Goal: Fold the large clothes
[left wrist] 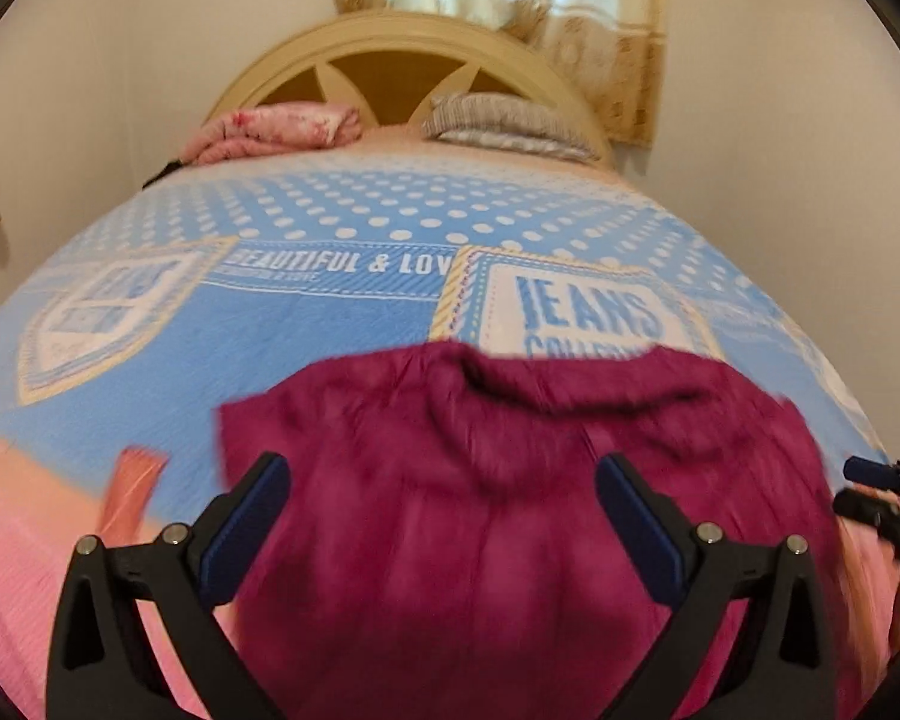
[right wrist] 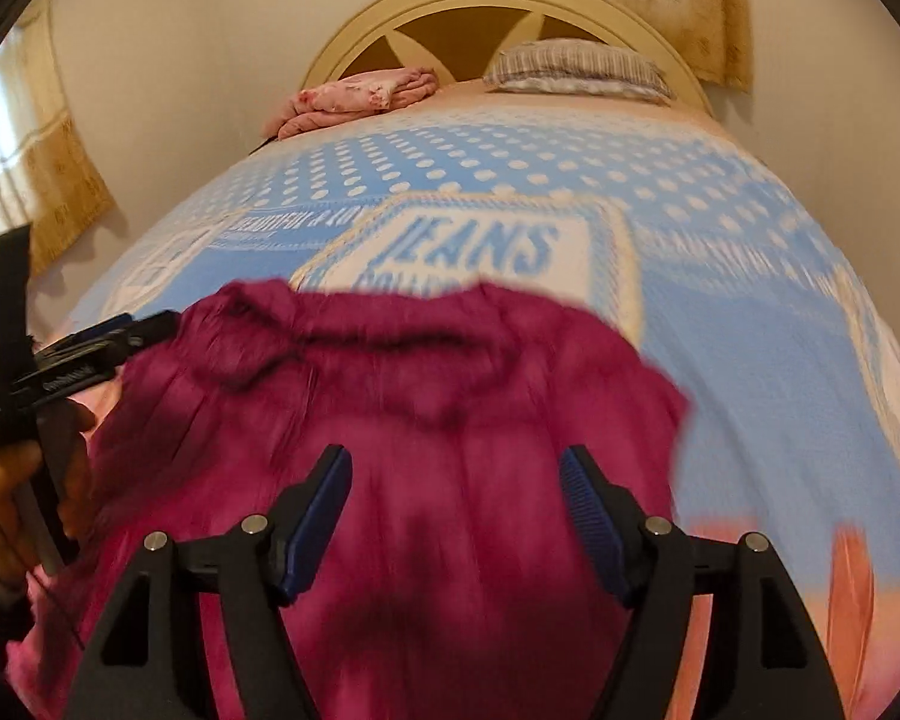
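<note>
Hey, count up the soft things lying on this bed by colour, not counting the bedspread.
Maroon: 1, the garment
Pink: 1, the folded blanket
Grey striped: 1, the pillow
Total: 3

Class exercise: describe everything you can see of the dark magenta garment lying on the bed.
The dark magenta garment is soft, mottled cloth, like tie-dye, with fine lengthwise creases. It lies spread on the blue polka-dot bedspread, its near part over pink bedding. Its far edge is bunched into a dark fold beside the "JEANS" patch. Motion blur hides seams. Both grippers' open fingers frame it; no pad visibly presses it.
</note>
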Tool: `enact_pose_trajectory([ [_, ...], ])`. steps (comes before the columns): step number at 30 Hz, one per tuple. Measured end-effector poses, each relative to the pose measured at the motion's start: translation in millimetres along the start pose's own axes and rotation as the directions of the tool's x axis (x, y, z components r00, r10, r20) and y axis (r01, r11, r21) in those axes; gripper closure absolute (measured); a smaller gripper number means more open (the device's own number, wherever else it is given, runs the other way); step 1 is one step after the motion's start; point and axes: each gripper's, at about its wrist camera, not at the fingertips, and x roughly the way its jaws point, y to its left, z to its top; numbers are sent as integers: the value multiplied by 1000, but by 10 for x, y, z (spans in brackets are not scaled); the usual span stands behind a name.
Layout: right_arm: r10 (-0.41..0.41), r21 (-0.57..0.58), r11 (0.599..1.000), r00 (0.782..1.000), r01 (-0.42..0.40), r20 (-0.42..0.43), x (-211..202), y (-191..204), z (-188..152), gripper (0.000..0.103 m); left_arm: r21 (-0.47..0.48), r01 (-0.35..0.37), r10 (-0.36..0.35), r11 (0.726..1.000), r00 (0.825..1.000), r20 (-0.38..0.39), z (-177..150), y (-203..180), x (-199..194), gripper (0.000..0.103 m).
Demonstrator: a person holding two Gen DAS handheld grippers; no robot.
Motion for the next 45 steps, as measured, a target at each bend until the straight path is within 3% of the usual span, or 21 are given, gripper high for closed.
enact_pose_trajectory([
  [4,7,74,997,1000,-5,-20,-467,-178,-671,31,95,6,-7,995,1000,16,-591,156,-750,0],
  [11,-4,162,987,1000,8,-25,-1129,-267,-1670,31,117,-22,21,993,1000,10,-1531,363,-1546,0],
  [19,-26,178,984,999,30,-24,-1541,-106,-2326,31,62,-4,10,998,996,-92,-2187,520,-1752,0],
  [24,-11,228,973,999,20,-42,-1628,-110,-2607,31,-3,16,-16,1000,990,-139,-2428,561,-1785,0],
  [31,9,217,976,1000,-3,-29,-1677,-6,-2863,31,15,40,-37,999,987,-156,-2591,447,-1856,0],
  [32,14,218,976,1000,-9,-22,-1684,1,-2878,34,19,38,-35,999,987,-159,-2594,432,-1862,0],
  [33,25,223,975,1000,-20,-18,-1680,1,-2895,49,24,37,-33,999,986,-162,-2596,426,-1863,1],
  [34,43,232,972,999,-38,-19,-1667,-7,-2904,68,27,37,-32,999,986,-163,-2603,426,-1869,3],
  [36,79,269,960,997,-74,-10,-1653,-48,-2940,78,34,35,-29,999,986,-161,-2604,418,-1910,10],
  [38,117,286,951,993,-113,3,-1664,-55,-2958,87,50,27,-19,998,987,-162,-2604,418,-1943,29],
  [42,151,290,945,988,-151,23,-1710,-7,-2991,94,55,52,-42,997,985,-170,-2629,435,-2006,60],
  [44,169,293,940,985,-173,39,-1744,14,-3011,96,52,97,-86,994,980,-180,-2652,422,-2027,88],
  [45,179,296,937,983,-184,46,-1766,25,-3019,96,53,109,-98,993,979,-179,-2656,409,-2045,91],
])
